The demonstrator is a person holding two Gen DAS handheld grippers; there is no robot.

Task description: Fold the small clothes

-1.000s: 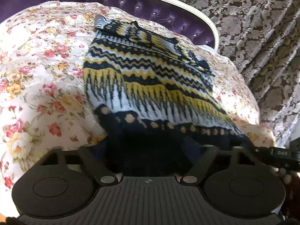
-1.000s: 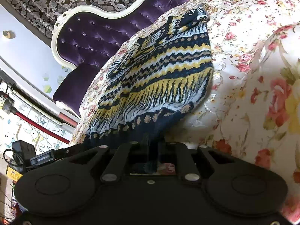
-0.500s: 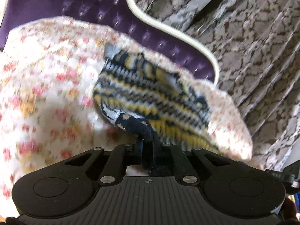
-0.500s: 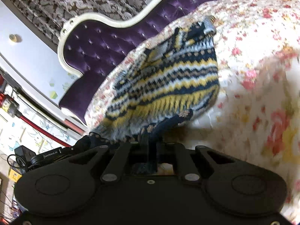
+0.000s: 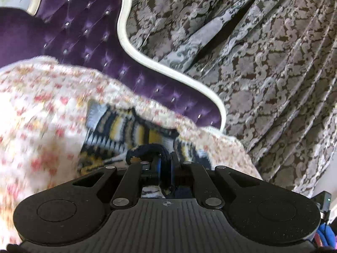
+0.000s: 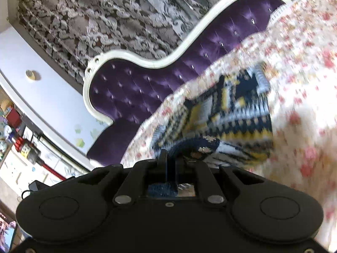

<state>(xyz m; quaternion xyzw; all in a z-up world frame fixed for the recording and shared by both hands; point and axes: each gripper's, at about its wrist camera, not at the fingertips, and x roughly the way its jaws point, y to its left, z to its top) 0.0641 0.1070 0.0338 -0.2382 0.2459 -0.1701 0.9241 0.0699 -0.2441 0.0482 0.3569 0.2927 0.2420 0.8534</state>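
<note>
Left gripper (image 5: pixel 165 164) is clamped tight on the dark navy hem of the patterned knit sweater (image 5: pixel 126 135), and the rest of it lies just ahead of the jaws on the floral bedspread (image 5: pixel 42 105). Right gripper (image 6: pixel 170 164) is pinched shut on the same hem, sweater body ahead and to the right of its jaws. I'd carry both corners forward level and together, so the fold lands square near the collar.

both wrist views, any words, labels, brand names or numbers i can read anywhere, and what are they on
None can be read in either view.
Left gripper: a small crosshair mark on its ribbed body, a sign and no text.
Shelf items at the left edge of the right wrist view: too small and blurred to read.
Knitted sweater and floral bedspread: patterns only, no lettering.
</note>
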